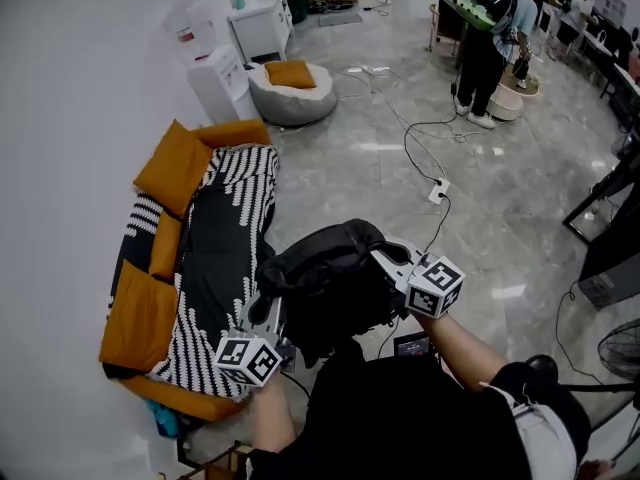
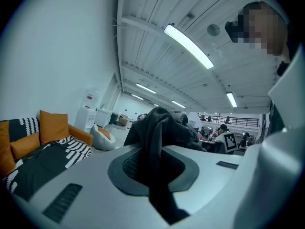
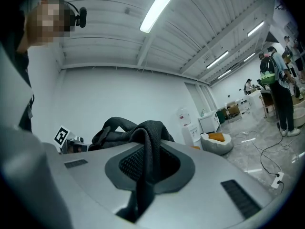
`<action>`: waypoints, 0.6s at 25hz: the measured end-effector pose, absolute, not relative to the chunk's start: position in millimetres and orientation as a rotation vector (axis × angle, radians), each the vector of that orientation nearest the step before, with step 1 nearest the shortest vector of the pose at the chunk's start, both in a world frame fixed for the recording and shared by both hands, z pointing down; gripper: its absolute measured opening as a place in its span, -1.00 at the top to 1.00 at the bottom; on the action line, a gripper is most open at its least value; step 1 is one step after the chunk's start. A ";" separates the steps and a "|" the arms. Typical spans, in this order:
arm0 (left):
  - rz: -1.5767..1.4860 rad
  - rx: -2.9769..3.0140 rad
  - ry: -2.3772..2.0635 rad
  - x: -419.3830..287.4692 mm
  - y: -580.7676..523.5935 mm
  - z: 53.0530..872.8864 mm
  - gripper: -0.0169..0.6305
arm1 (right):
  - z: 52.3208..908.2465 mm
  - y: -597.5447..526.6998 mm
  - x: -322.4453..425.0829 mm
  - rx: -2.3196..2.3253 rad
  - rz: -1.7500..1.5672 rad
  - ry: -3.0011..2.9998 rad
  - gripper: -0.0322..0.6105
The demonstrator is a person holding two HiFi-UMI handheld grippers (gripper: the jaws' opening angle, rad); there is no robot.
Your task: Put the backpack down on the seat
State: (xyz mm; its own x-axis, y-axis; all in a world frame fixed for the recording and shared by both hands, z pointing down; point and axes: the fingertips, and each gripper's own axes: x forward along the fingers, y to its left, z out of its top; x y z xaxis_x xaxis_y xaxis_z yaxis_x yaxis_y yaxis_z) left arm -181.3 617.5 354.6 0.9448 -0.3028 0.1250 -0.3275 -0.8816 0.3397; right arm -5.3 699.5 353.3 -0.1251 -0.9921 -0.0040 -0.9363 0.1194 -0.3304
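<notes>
A black backpack point(image 1: 325, 278) hangs in the air in front of me, held up between both grippers. My left gripper point(image 1: 268, 306) is shut on a dark strap point(image 2: 155, 175) at the bag's near left side. Shut on another black webbing strap point(image 3: 145, 171) at the bag's right side is my right gripper point(image 1: 388, 260). The backpack's bulk point(image 2: 162, 125) rises just beyond the left jaws, and its folds point(image 3: 124, 128) show past the right ones. The seat, a sofa point(image 1: 215, 258) with a black-and-white striped throw and orange cushions point(image 1: 175, 168), lies to the left, below the bag.
A white wall runs along the sofa's far side. Beyond the sofa stand a grey bean bag point(image 1: 292, 90) and a white water dispenser point(image 1: 215, 73). A cable with a power strip point(image 1: 437, 190) crosses the shiny floor. A person point(image 1: 487, 48) stands at the back right; a fan point(image 1: 620, 348) at the right edge.
</notes>
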 end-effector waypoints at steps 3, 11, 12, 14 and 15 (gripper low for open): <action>0.099 2.729 -0.462 -171.1 584.6 359.3 0.82 | 357.8 667.6 4.6 -1.914 -0.385 2.182 0.76; 0.088 2.730 -0.428 -140.4 494.0 352.9 0.82 | 349.5 583.9 32.0 -1.936 -0.374 2.177 0.75; 0.083 2.729 -0.424 -137.0 483.7 351.2 0.82 | 347.4 573.7 35.6 -1.940 -0.372 2.177 0.76; 0.077 2.735 -0.417 -132.1 465.0 346.8 0.82 | 343.5 555.7 40.5 -1.940 -0.374 2.175 0.75; 0.073 2.742 -0.414 -130.3 456.0 344.2 0.82 | 341.4 547.4 42.2 -1.938 -0.374 2.173 0.75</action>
State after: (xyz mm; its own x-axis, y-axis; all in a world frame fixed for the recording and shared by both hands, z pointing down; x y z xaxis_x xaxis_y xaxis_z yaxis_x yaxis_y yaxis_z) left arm -130.3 456.0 344.2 0.9556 -0.2758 0.1036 -0.2946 -0.8902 0.3475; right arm 42.2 547.4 341.4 -0.1161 -0.9931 0.0150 -0.9410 0.1052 -0.3217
